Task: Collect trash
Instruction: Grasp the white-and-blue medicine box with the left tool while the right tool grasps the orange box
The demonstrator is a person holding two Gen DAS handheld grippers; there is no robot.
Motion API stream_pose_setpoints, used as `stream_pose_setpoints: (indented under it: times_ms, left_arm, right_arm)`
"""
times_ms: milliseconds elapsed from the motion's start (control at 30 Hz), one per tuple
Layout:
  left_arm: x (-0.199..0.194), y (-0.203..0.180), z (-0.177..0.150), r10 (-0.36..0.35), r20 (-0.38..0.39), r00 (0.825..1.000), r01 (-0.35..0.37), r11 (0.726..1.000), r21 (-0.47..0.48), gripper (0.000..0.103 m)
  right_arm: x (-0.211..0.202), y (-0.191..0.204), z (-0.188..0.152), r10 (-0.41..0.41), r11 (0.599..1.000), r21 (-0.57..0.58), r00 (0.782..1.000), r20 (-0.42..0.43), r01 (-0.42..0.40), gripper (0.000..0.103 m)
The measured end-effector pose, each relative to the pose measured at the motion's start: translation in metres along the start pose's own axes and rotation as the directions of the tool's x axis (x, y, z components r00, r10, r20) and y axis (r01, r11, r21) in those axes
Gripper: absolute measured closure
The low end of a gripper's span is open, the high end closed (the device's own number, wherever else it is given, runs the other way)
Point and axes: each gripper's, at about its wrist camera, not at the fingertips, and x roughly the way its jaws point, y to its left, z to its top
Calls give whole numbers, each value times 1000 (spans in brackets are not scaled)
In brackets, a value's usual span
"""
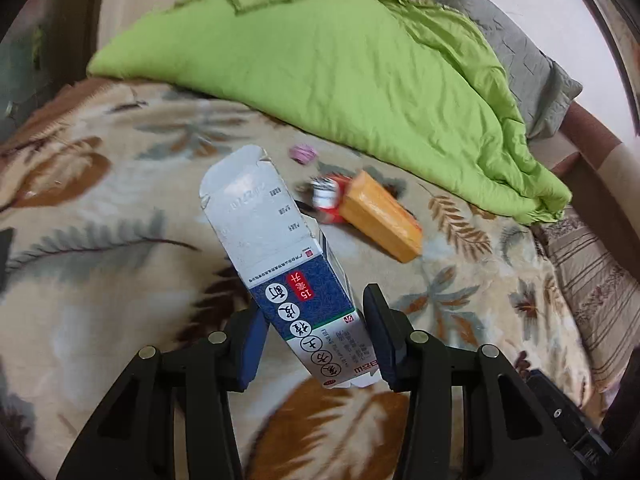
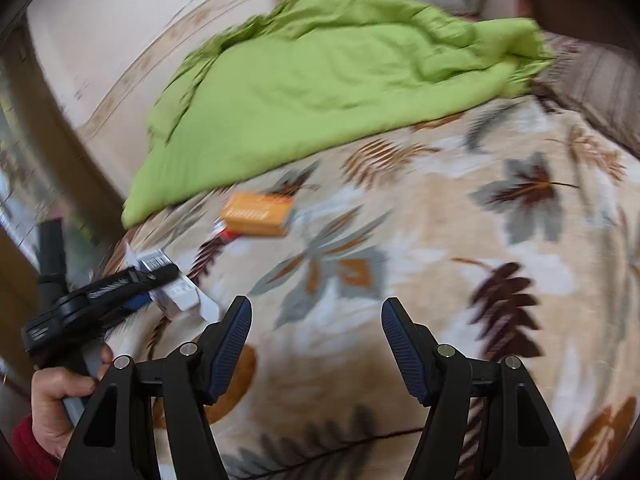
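Note:
My left gripper is shut on a blue and white carton, an opened medicine box, and holds it above the leaf-patterned blanket. The carton also shows in the right wrist view, held by the left gripper. On the blanket lie an orange box, also in the right wrist view, a red and white wrapper and a small pink scrap. My right gripper is open and empty above the blanket.
A green quilt lies bunched across the far side of the bed, with a grey pillow behind it. A striped cushion sits at the right edge. A wall runs behind the bed.

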Motion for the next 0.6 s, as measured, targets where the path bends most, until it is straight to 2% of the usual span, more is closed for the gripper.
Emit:
stream_pose_setpoints:
  times_ms: [133,233,300,400,467,600]
  left_arm:
    - [-7,19,5,26,85,996,-27,999,16,58]
    - [-8,28,13,34,135,990,-39,999,36,58]
    - [-11,33,18,42,169,985,-50,998,43,58]
    - [-9,41,23,54,188,981,-61,998,32,58]
    - [-5,47,22,58,167,984,-64,998,27,58]
    - [1,48,22,60,147,987,-66,997,41,58]
  right_arm:
    - [13,25,12,44,989,-140,998,-40,-49,27]
    - [29,49,39,74,958,-271,994,-77,-92,18]
    - [46,63,58,82,931,-347,992,-101,-112,8]
    - [85,81,81,14,878,-475,994,-105,-63,8]
    - [121,94,89,-32,817,-574,989,-142,-56,8]
    - [175,105,92,-127,724,-689,976,-176,-30,9]
